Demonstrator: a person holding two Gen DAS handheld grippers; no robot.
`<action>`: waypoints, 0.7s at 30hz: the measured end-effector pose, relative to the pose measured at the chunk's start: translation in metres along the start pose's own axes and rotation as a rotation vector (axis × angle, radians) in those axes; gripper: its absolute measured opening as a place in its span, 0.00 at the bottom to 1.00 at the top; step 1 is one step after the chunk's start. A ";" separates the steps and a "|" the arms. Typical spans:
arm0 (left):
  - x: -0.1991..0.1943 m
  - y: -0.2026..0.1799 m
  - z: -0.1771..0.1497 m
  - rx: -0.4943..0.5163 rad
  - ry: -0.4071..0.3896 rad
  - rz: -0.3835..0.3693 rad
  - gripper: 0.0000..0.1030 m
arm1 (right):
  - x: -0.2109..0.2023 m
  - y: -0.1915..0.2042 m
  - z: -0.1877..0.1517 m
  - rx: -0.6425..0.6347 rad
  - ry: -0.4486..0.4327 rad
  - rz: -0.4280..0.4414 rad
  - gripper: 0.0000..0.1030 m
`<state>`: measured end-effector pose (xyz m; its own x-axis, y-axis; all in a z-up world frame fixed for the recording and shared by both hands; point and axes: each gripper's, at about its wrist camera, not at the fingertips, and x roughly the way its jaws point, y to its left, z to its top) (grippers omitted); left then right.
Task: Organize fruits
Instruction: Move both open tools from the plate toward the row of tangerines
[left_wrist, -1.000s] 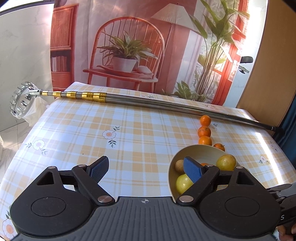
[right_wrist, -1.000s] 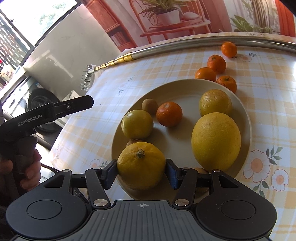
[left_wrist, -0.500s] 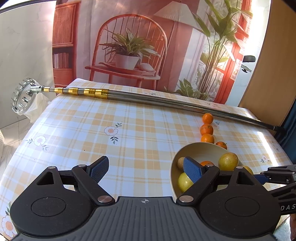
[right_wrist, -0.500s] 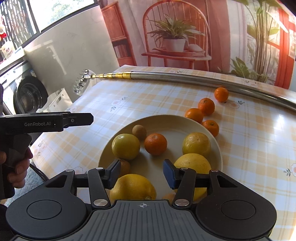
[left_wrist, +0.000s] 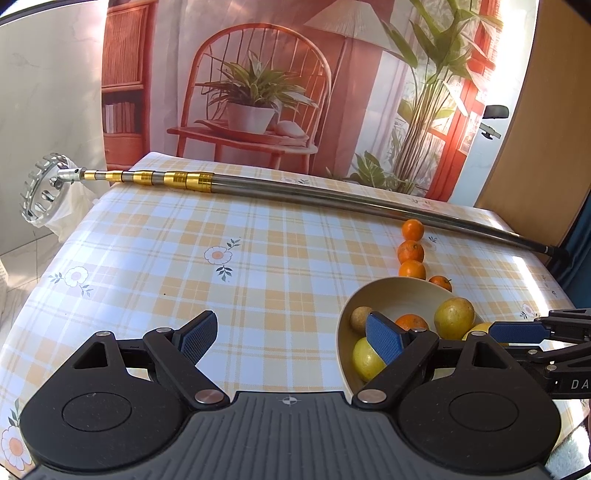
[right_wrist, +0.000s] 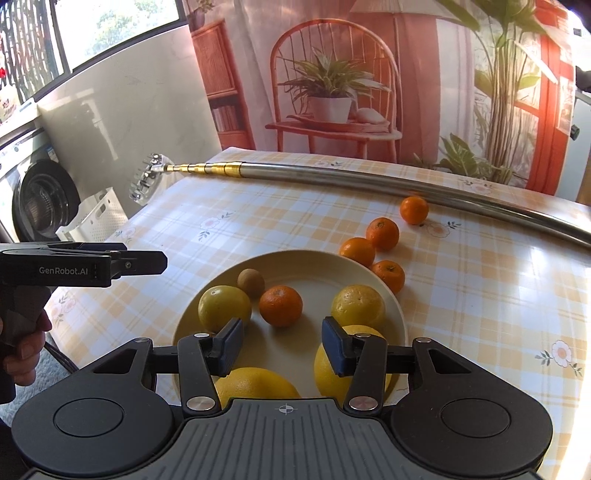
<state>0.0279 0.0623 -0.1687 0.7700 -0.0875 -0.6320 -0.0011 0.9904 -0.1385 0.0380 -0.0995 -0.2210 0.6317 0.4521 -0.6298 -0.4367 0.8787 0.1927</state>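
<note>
My right claw (right_wrist: 282, 347) hangs with its jaws spread and nothing between them, above the near part of the cream plate (right_wrist: 395, 314). On the plate lie five yellow citrus fruits, one tangerine (right_wrist: 280, 306) and a small brown kiwi (right_wrist: 251, 282). Four more tangerines (right_wrist: 382, 233) sit in a line on the checked surface (right_wrist: 480, 295) just beyond the rim. My left claw (right_wrist: 140, 262) reaches in from the left edge, and I cannot tell how its jaws stand. A long metal pole (right_wrist: 369, 182) lies across the far side.

Bright sun from the window (right_wrist: 110, 37), hard glare on the table's (right_wrist: 517, 288) right edge and the pole (right_wrist: 369, 181); crisp focus, fisheye bending at edges, dark corners.
</note>
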 end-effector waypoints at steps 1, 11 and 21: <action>0.000 0.000 0.000 0.000 0.000 0.000 0.87 | -0.001 0.000 0.001 0.000 -0.008 -0.006 0.42; 0.001 -0.003 0.006 0.026 -0.010 -0.004 0.87 | -0.014 -0.017 0.011 0.024 -0.079 -0.061 0.42; 0.001 -0.002 0.040 0.048 -0.061 -0.027 0.87 | -0.028 -0.050 0.030 0.049 -0.167 -0.150 0.43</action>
<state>0.0539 0.0642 -0.1388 0.8066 -0.1086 -0.5810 0.0495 0.9919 -0.1167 0.0612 -0.1513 -0.1904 0.7862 0.3309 -0.5220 -0.3006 0.9427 0.1450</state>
